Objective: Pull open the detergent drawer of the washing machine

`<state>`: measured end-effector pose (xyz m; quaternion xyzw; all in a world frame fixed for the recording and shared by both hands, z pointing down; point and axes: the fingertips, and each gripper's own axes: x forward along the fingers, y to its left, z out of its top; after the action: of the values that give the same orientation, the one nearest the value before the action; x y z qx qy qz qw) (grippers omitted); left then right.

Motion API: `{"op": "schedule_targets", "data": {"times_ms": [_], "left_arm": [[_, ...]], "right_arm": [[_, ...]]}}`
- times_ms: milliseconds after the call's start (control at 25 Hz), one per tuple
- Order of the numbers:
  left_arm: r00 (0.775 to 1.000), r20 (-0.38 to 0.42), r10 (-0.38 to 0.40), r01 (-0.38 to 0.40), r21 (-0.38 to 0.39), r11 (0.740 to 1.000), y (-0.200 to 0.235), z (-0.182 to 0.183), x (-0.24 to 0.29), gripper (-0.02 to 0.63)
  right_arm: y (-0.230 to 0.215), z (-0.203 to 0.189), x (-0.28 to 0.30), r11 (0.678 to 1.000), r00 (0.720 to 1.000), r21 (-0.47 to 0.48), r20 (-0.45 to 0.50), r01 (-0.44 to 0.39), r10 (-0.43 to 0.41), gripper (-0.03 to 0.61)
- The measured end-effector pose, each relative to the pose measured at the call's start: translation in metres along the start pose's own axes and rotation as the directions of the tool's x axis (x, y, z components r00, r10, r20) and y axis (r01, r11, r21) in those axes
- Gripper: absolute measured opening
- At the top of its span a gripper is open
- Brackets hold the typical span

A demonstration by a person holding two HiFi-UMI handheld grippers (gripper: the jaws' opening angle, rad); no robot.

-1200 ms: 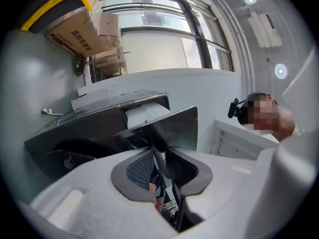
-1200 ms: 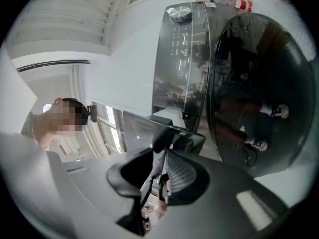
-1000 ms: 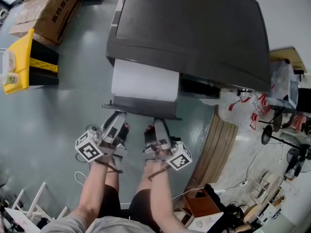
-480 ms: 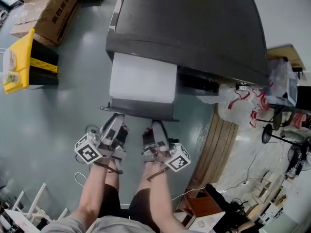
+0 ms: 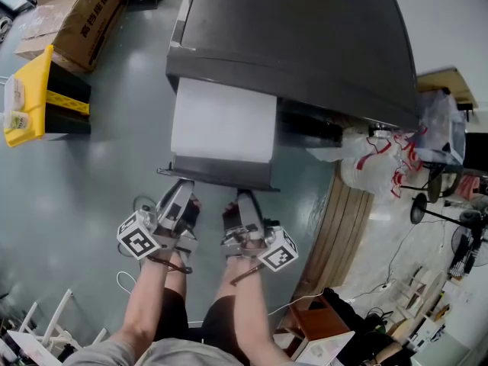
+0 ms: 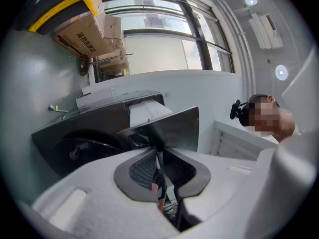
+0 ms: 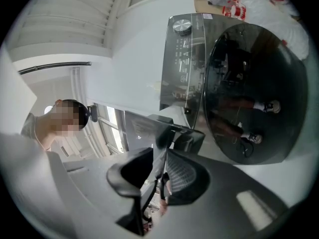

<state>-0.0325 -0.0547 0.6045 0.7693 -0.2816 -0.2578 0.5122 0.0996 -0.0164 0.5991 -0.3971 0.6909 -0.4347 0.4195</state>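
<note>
- Well, the detergent drawer stood pulled well out of the dark washing machine, its white inside facing up and its dark front panel turned towards the person
- It jutted from the left part of the machine's front, as the person faced it, and hung over the grey floor
- The left hand-held gripper was on the left part of that front panel; its jaws had just been closing and sat nearly together, with the thin edge of the panel pinched between the pads
- The right hand-held gripper was just beside it, further right on the same panel, its jaws likewise pressed onto the panel's edge
- Both grippers reached forward side by side, each with its marker cube turned outward, and the person's forearms ran close together behind them
- In the right gripper view the machine's round door of dark glass and a knob on the control strip showed beyond the drawer
- Cardboard boxes lay on the floor well off to the left of the machine, with a yellow stand near them
- A white plastic bag with red print sat beside the machine's right front corner
</note>
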Motion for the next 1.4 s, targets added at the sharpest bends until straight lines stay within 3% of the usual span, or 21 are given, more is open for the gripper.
{"op": "schedule_targets", "data": {"times_ms": [280, 400, 840, 1000, 1240, 1400], "left_arm": [[1.0, -0.013, 0.007, -0.007, 0.01, 1.0, 0.001, 0.0, 0.0, 0.052], [0.999, -0.021, 0.043, -0.043, 0.016, 0.999, 0.008, -0.002, -0.001, 0.055], [0.981, -0.124, 0.152, -0.13, 0.171, 0.977, -0.015, -0.007, -0.012, 0.043], [0.972, -0.152, 0.177, -0.137, 0.24, 0.961, -0.041, -0.002, -0.011, 0.043], [0.973, -0.152, 0.173, -0.109, 0.358, 0.927, -0.099, 0.022, -0.001, 0.038], [0.976, -0.135, 0.171, -0.09, 0.464, 0.881, -0.14, 0.045, 0.007, 0.029]], "right_arm": [[-0.003, 0.0, -0.001, 1.0, 1.0, -0.011, 0.008, 0.026, -0.026, 0.086], [-0.009, -0.002, -0.001, 0.996, 0.997, -0.041, -0.006, 0.074, -0.075, 0.087], [0.009, 0.001, -0.015, 0.966, 0.976, -0.168, -0.066, 0.194, -0.208, 0.103], [0.028, 0.007, -0.016, 0.937, 0.959, -0.268, -0.111, 0.223, -0.26, 0.103], [0.075, 0.029, -0.01, 0.895, 0.949, -0.377, -0.105, 0.24, -0.299, 0.103], [0.113, 0.047, 0.004, 0.833, 0.942, -0.496, -0.081, 0.246, -0.326, 0.091]]}}
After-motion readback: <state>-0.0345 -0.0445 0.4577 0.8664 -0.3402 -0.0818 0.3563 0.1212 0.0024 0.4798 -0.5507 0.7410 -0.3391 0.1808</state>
